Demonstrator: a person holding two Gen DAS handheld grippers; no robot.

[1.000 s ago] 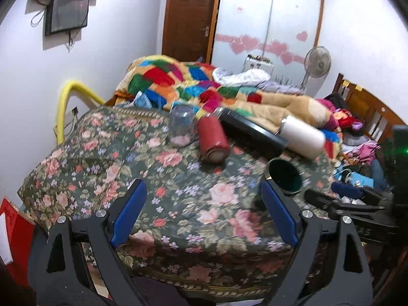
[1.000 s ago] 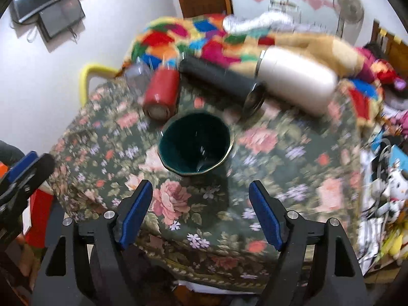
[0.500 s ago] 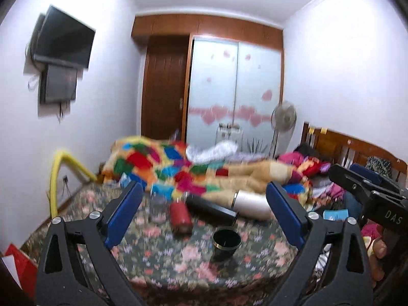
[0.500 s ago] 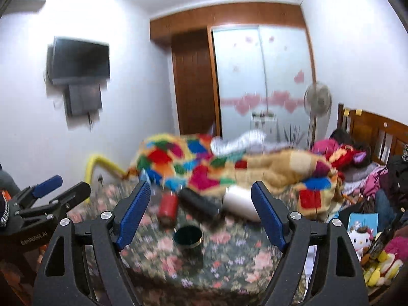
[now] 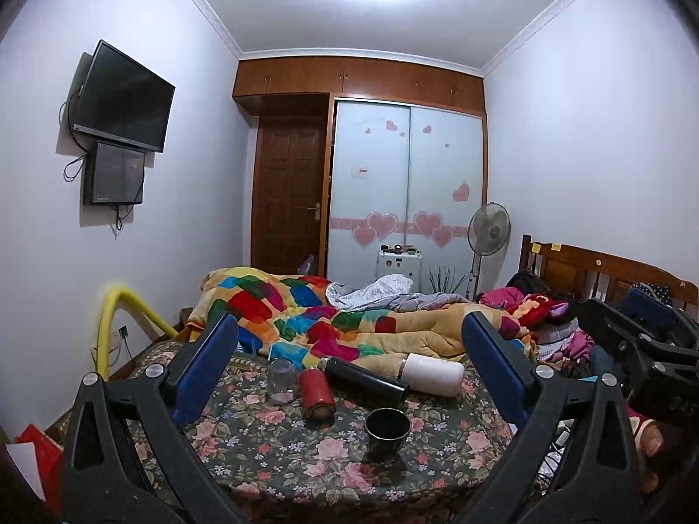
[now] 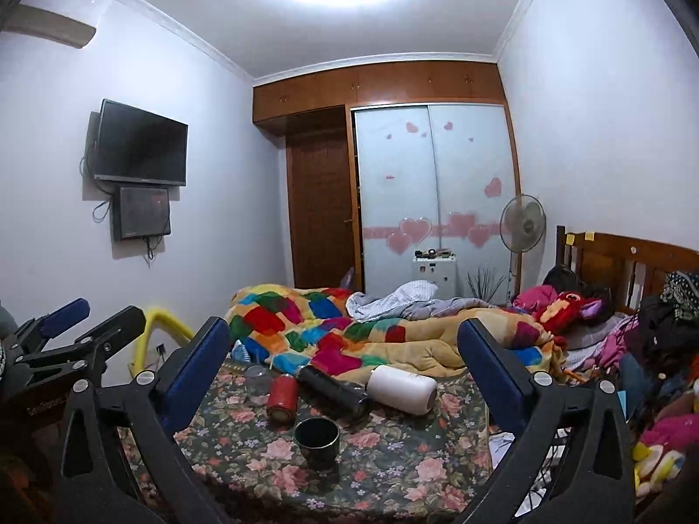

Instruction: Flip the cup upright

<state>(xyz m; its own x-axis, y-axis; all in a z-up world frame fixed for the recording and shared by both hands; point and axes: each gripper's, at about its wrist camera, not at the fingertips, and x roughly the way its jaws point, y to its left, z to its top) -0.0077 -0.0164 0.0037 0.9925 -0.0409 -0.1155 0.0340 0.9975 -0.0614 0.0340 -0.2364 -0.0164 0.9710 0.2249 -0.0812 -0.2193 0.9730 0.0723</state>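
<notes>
A dark green cup (image 5: 387,431) stands upright, mouth up, on the floral tablecloth (image 5: 271,449); it also shows in the right wrist view (image 6: 316,436). My left gripper (image 5: 349,375) is open and empty, held back from the table and well above it. My right gripper (image 6: 343,373) is open and empty, likewise pulled back. Neither touches the cup.
Behind the cup lie a red flask (image 5: 315,395), a black flask (image 5: 365,382) and a white flask (image 5: 432,373) on their sides. A clear glass (image 5: 280,380) stands mouth down at the left. A bed with a patchwork blanket (image 5: 306,310) is behind the table.
Both grippers have drawn back and risen away from the table, so the view widened from the tabletop to the whole room. The cup stays upright where it was.
</notes>
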